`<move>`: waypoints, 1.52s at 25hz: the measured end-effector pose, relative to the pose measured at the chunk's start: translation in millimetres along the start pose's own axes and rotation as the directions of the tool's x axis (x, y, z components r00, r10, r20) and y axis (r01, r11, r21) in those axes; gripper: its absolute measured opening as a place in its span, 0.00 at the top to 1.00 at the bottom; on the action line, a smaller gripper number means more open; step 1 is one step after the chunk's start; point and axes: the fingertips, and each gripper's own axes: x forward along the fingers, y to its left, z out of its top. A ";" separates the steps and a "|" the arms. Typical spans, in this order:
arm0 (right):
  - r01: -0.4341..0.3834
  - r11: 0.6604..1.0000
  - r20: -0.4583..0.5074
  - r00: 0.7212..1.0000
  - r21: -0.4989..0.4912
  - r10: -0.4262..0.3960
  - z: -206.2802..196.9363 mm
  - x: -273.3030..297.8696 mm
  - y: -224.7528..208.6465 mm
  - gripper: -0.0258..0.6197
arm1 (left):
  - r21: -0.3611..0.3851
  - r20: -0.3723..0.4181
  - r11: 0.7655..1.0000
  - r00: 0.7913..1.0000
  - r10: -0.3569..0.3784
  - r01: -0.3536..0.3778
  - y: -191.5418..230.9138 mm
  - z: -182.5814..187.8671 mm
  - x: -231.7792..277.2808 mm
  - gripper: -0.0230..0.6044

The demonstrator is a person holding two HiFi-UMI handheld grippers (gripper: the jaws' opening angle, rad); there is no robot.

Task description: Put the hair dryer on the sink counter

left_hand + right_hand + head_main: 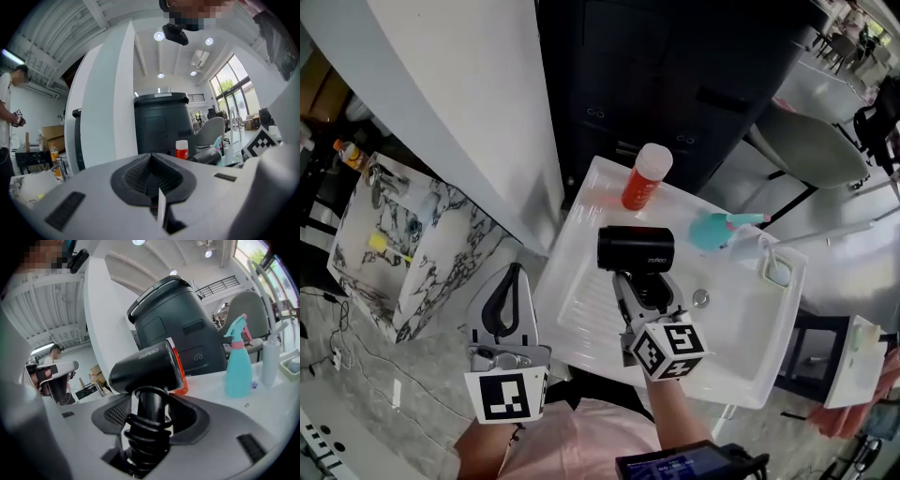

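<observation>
The black hair dryer hangs just above the white sink counter. My right gripper is shut on its handle. In the right gripper view the hair dryer points left, and its handle with the coiled cord stands between the jaws of the right gripper. My left gripper hovers off the counter's left edge. Its jaws are shut with nothing held. In the left gripper view the pads of the left gripper meet.
An orange bottle with a white cap, a teal spray bottle and a small white holder stand along the counter's far side, with a drain nearer. A dark cabinet rises behind. A marbled unit is on the left.
</observation>
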 end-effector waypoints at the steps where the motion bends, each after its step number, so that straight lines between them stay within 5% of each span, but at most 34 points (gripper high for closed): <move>1: 0.005 1.000 -0.012 1.000 0.004 -0.005 -5.8 2.8 -3.1 0.57 | 0.001 -0.009 1.000 1.000 0.002 -0.002 -0.1 -3.7 1.9 0.95; 18: 0.061 0.991 -0.183 0.982 0.121 -0.038 -73.4 44.7 -34.0 0.57 | 0.022 -0.114 1.000 0.993 0.013 -0.010 6.8 -46.4 36.0 0.95; 21: 0.081 0.988 -0.228 0.972 0.133 -0.049 -79.8 52.0 -37.1 0.57 | 0.076 -0.110 0.997 0.994 -0.006 0.015 8.3 -48.6 41.1 0.95; 25: 0.094 0.984 -0.273 0.961 0.149 -0.050 -89.1 57.6 -37.9 0.57 | 0.014 -0.140 1.000 0.990 0.004 -0.002 7.8 -52.2 47.4 0.95; 38: 0.157 0.971 -0.387 0.919 0.178 -0.078 -112.7 66.8 -57.9 0.57 | 0.078 -0.143 0.997 0.990 -0.012 0.024 7.9 -57.7 61.1 0.95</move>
